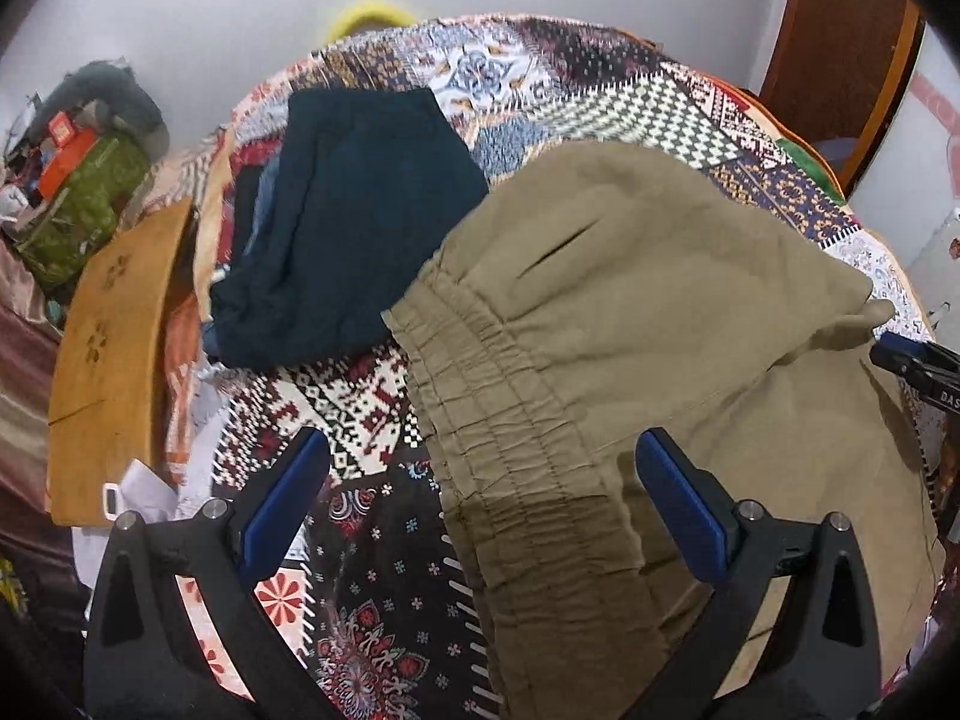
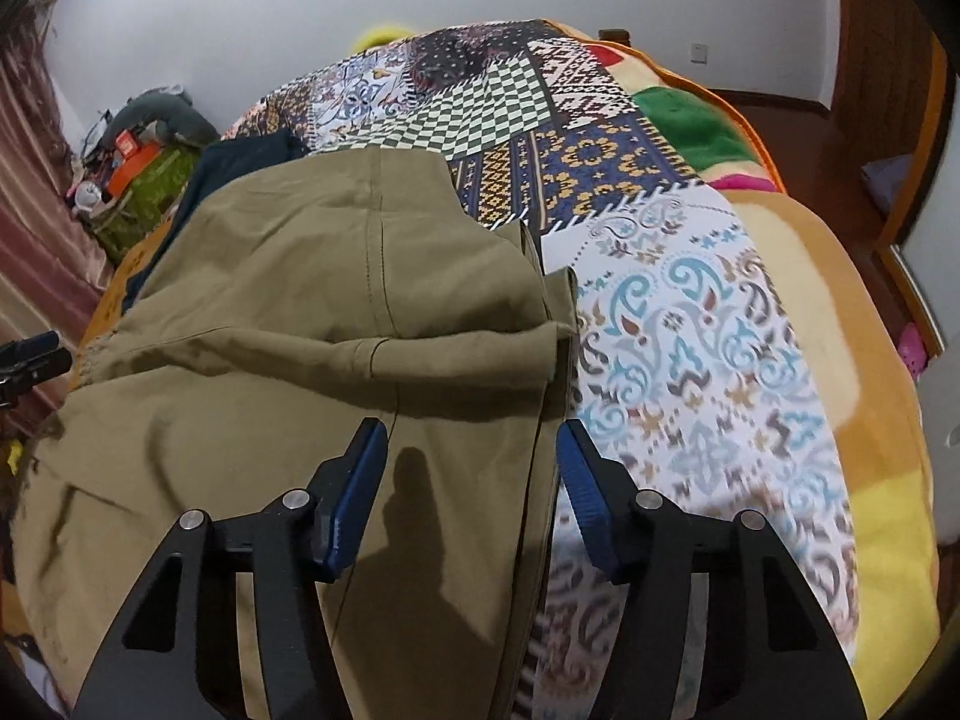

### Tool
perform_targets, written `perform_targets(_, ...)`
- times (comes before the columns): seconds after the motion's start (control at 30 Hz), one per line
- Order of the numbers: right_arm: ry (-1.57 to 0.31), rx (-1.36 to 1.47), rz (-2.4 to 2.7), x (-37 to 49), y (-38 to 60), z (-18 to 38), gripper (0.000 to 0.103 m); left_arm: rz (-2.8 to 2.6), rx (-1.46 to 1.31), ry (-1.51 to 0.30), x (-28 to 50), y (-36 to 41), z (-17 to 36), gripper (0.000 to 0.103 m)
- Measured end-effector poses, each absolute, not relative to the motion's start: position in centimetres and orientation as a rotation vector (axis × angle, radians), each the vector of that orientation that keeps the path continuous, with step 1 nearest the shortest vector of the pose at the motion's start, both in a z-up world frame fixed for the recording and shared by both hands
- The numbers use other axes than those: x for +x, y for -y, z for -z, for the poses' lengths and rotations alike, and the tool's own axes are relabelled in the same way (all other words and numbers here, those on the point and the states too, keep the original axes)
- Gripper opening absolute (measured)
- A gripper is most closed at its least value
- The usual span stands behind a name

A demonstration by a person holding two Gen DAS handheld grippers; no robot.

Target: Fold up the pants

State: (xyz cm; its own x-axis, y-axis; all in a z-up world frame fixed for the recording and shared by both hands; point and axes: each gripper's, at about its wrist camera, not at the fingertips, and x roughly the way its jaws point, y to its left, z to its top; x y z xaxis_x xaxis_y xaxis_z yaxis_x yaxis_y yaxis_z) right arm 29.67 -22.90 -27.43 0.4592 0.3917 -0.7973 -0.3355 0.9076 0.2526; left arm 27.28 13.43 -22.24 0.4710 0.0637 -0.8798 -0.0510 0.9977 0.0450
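Note:
Khaki pants (image 1: 630, 324) lie folded on the patterned bedspread (image 1: 336, 408), with the elastic waistband (image 1: 498, 420) toward the left. They also show in the right wrist view (image 2: 288, 312), where the far part is folded over the near part. My left gripper (image 1: 480, 468) is open and empty, just above the waistband edge. My right gripper (image 2: 471, 450) is open and empty, above the pants' right edge; its tip shows in the left wrist view (image 1: 918, 360).
A folded dark navy garment (image 1: 354, 222) lies on the bed beyond the waistband. A wooden board (image 1: 114, 360) and cluttered boxes (image 1: 78, 192) sit at the left. The bedspread (image 2: 690, 324) extends right over an orange blanket (image 2: 840, 276). A wooden door (image 1: 840, 30) stands at back right.

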Motion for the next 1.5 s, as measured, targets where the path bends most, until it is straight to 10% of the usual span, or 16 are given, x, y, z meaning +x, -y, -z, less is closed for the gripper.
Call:
perform_targets(0.3, -1.011, 0.014, -0.434, 31.1, 22.4, 29.0, 0.053, -0.031, -0.073, -1.139, 27.5, -13.9, 25.3, 0.099)
perform_targets(0.47, -1.003, -0.031, -0.434, 30.6, 21.9, 29.4, 0.017, -0.023, -0.116, -1.141, 27.4, -14.5, 25.5, 0.099)
perform_targets(0.6, -0.972, -0.1, -0.44, 30.1, 21.3, 28.3, 0.009, -0.036, -0.071, -1.11, 26.8, -14.2, 24.8, 0.099)
perform_targets(1.5, -0.961, -0.078, -0.429, 28.5, 22.3, 25.9, 0.015, -0.102, 0.005, -1.059, 25.2, -14.6, 23.8, 0.099)
